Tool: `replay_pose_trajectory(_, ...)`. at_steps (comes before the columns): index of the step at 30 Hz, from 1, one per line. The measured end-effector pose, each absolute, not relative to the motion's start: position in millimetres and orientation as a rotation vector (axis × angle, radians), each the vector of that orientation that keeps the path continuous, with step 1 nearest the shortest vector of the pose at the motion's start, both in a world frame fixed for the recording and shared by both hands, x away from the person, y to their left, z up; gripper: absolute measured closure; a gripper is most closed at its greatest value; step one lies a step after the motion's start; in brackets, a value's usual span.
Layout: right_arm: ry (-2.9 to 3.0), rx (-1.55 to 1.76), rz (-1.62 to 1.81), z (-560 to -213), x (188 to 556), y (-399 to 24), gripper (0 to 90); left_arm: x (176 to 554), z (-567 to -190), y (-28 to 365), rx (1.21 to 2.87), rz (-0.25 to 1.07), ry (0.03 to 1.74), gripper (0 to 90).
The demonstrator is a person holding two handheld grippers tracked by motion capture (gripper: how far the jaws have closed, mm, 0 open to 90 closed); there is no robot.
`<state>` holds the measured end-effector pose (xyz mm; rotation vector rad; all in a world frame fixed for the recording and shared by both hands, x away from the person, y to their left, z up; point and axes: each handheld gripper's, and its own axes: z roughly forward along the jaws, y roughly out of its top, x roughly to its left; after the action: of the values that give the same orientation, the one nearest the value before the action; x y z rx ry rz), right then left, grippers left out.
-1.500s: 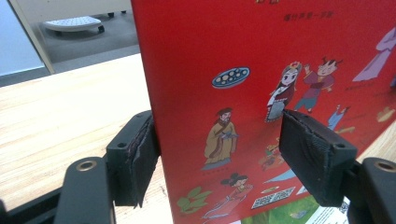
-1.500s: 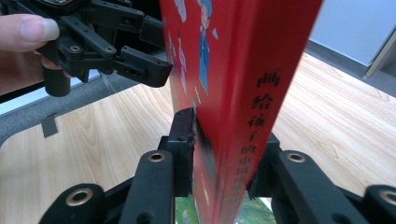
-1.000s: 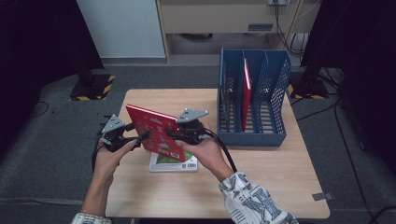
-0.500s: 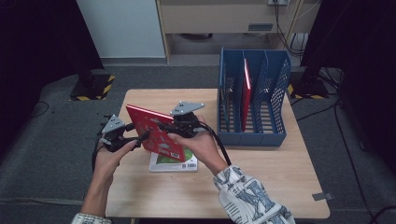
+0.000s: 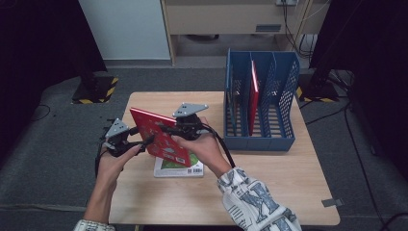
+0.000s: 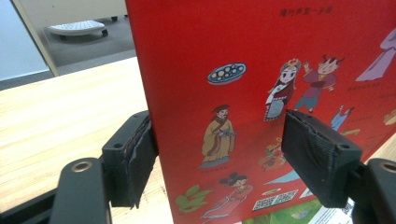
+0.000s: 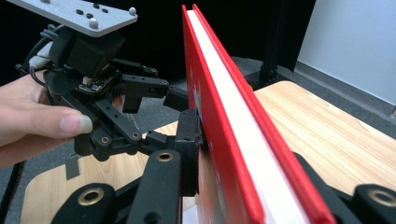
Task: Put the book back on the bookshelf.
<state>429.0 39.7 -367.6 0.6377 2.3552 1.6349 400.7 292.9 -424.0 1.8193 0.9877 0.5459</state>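
A red picture book [image 5: 161, 137] is held tilted above the table. My right gripper [image 5: 169, 130] is clamped across its thickness, one pad [image 7: 190, 135] pressing the cover; its jaws have just been closing on the book [image 7: 219, 116]. My left gripper [image 5: 144, 142] reaches the book's lower left side. In the left gripper view its jaws [image 6: 224, 158] stand apart in front of the illustrated cover [image 6: 280, 46], the left pad [image 6: 135, 158] at the book's edge, nothing pinched between them. The left gripper [image 7: 140, 88] also appears in the right gripper view, held by a hand.
A second book [image 5: 178, 168] with a green and white cover lies flat on the wooden table [image 5: 288, 183] under the held one. A blue slotted file rack [image 5: 260, 139] stands at the right back with a red book [image 5: 253, 103] upright in it.
My right gripper has shifted slightly up and to the left along the red book. The left gripper has stayed where it was.
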Motion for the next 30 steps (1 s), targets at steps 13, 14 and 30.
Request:
replay_pose_trajectory(13, 2.344, 0.680, 1.684, -370, 433, 39, 78.8, 396, -433, 300, 1.781, 0.531, 1.031, 15.4)
replay_pose_trajectory(14, 2.339, 0.691, 1.680, -370, 434, 38, 78.8, 394, -436, 302, 1.778, 0.536, 1.046, 14.5)
replay_pose_trajectory(30, 2.224, 0.776, 1.626, -355, 436, 22, 79.0, 382, -504, 315, 1.981, 0.538, 1.176, 9.3)
